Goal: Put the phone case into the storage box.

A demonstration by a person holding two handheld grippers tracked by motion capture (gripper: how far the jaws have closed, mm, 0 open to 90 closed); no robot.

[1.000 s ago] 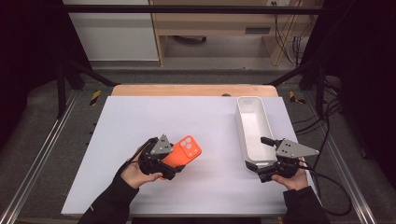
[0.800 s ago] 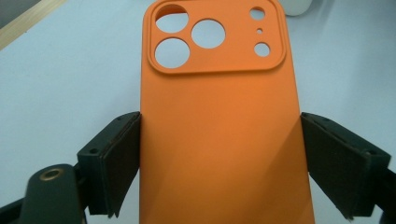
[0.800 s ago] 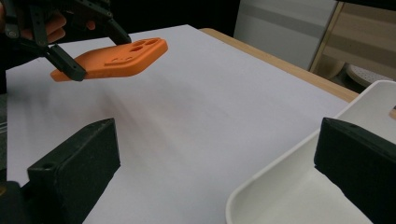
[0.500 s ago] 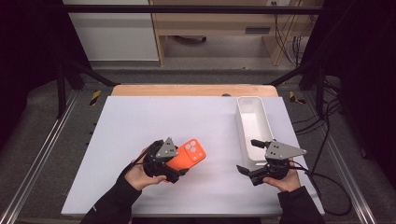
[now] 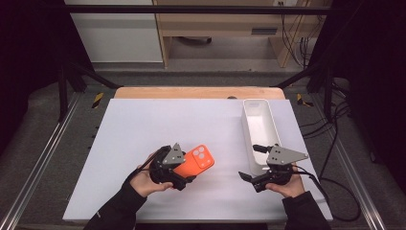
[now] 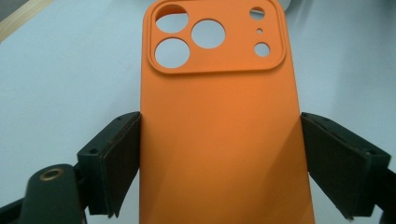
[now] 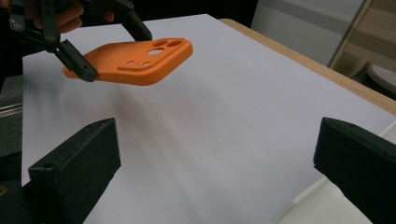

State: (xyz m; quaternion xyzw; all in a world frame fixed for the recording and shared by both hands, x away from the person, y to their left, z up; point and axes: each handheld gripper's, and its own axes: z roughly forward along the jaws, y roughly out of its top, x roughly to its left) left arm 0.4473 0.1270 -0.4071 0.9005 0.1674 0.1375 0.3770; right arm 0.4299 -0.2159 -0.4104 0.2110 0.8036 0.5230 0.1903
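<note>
On the left of the white tabletop (image 5: 143, 124), the left claw (image 5: 184, 175) is clamped on the long edges of an orange phone case (image 5: 195, 162) — a matte, rounded-cornered shell with a raised camera block pierced by three large round holes and three smaller ones, held back-side up just above the surface with its camera end pointing away from the person. To the right, the right claw (image 5: 252, 163) hovers with its jaws spread wide and nothing between them, just beside the near end of a long white tray (image 5: 249, 129) — well apart from the case.
</note>
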